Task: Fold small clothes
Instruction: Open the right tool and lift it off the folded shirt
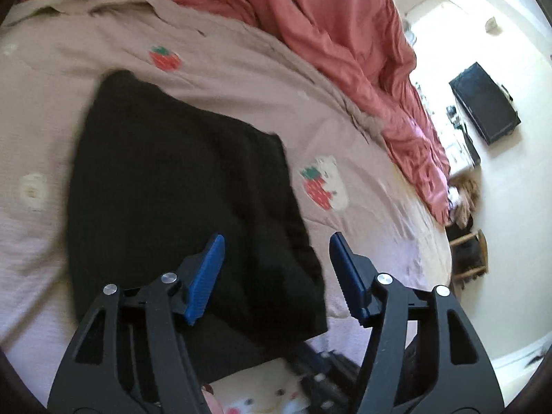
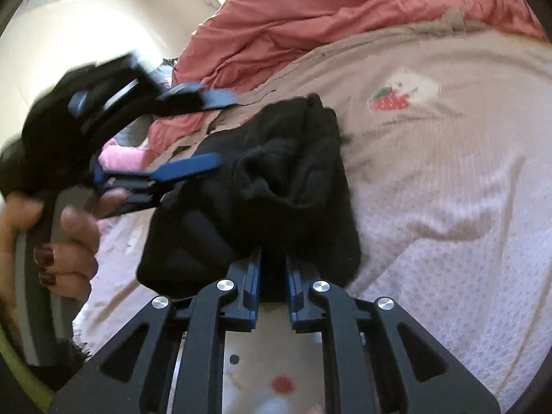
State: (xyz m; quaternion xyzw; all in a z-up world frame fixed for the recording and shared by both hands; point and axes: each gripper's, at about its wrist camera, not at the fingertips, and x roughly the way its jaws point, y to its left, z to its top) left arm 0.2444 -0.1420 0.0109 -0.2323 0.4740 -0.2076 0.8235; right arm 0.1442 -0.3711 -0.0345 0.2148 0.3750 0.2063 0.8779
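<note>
A small black garment [image 1: 179, 186] lies on the beige strawberry-print bedspread [image 1: 241, 79], folded over on itself. My left gripper [image 1: 276, 269] is open above its near right corner, with nothing between the blue pads. In the right wrist view the same black garment [image 2: 283, 179] is bunched up, and my right gripper [image 2: 272, 276] is shut on its near edge. The left gripper [image 2: 220, 127] shows there at the left, open, held in a hand, just beside the cloth.
A rumpled pink duvet [image 1: 338, 34] is piled along the far side of the bed. The bed's edge drops off at the right toward the floor, a wooden chair [image 1: 472, 255] and a dark screen [image 1: 483, 103]. A printed white cloth [image 2: 269, 362] lies under the grippers.
</note>
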